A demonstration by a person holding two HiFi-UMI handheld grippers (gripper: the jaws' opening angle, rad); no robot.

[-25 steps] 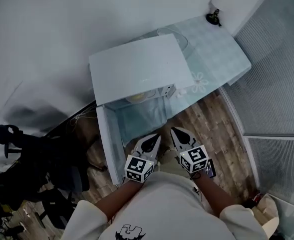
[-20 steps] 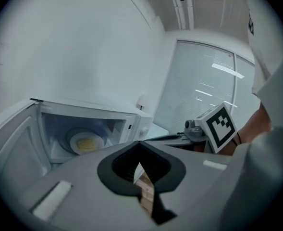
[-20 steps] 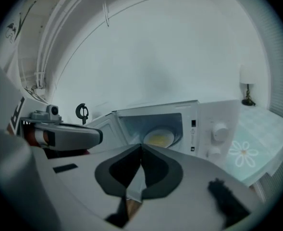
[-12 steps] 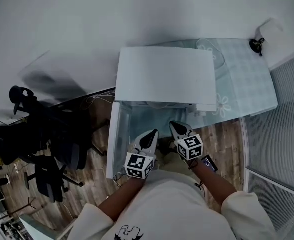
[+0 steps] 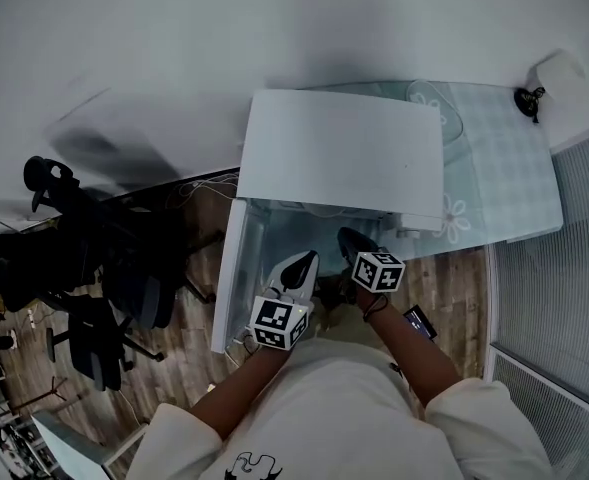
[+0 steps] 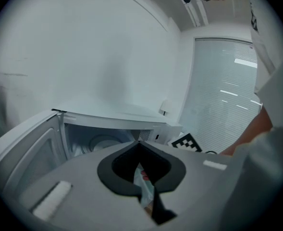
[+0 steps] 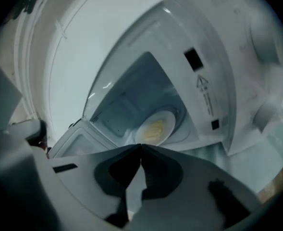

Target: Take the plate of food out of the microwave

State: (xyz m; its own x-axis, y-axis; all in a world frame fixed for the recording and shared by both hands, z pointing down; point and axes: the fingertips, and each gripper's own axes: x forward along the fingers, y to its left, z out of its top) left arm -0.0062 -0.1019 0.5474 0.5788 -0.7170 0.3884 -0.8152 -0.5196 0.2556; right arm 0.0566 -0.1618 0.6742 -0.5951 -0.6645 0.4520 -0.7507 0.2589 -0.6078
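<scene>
Jaws together: left gripper [image 6: 139, 143], right gripper [image 7: 141, 146]; food [image 7: 153, 128] on plate [image 7: 168, 116] blurry.

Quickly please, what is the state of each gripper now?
Left gripper: closed, tips touching, nothing held.
Right gripper: closed, nothing held, facing the plate inside the microwave.

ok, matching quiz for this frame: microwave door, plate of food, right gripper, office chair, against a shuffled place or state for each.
1 microwave door
2 plate of food
3 right gripper
4 office chair

a inside the microwave
b jaws together, nothing held
c off to the person's left
d swung open

Pairs: 1-d, 2-a, 3-b, 4-c
</scene>
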